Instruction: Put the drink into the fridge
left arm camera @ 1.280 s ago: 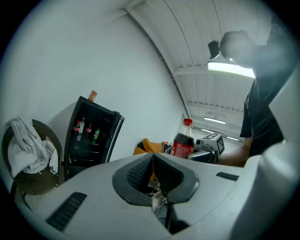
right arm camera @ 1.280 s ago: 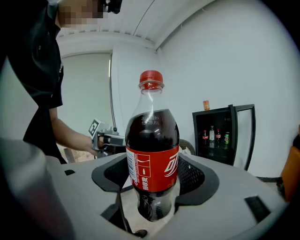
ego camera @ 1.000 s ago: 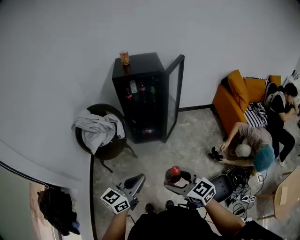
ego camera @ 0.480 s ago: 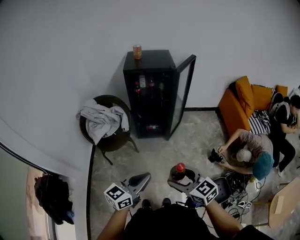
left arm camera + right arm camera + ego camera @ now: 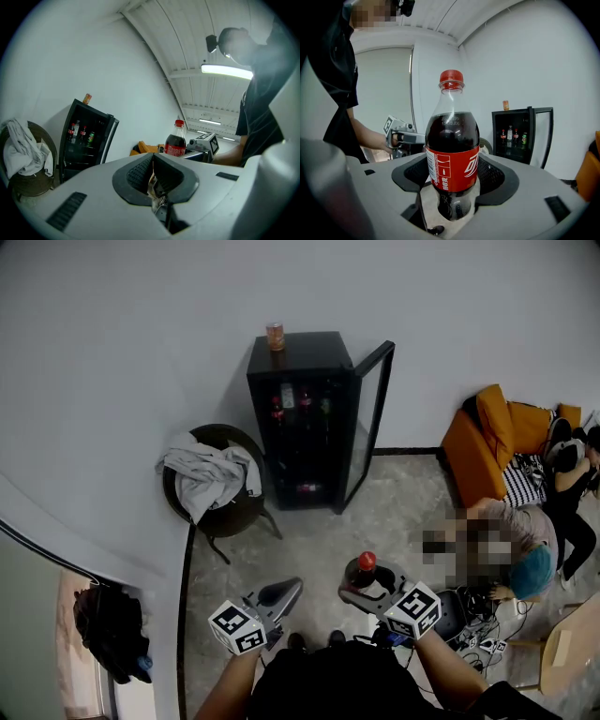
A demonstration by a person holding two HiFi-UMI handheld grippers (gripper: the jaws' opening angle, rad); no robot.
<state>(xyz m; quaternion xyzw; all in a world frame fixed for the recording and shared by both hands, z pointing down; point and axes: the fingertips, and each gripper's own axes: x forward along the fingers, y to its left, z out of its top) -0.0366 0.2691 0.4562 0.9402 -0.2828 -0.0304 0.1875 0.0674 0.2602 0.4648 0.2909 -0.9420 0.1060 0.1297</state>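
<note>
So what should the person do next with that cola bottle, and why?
Probably step forward toward the fridge: the right hand-held gripper grips the cola bottle upright, the fridge door stands open, but the fridge is well across the floor, seemingly beyond reach.

Grey cloth (image 5: 208,480) drapes a dark chair (image 5: 240,517); orange sofa (image 5: 472,452) stands apart.

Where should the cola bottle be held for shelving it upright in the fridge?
Grip the cola bottle on its straight labelled body, from the side, as the right gripper does now: jaws either side of the red label, bottle upright, cap free. The tapering neck gives less hold.
</note>
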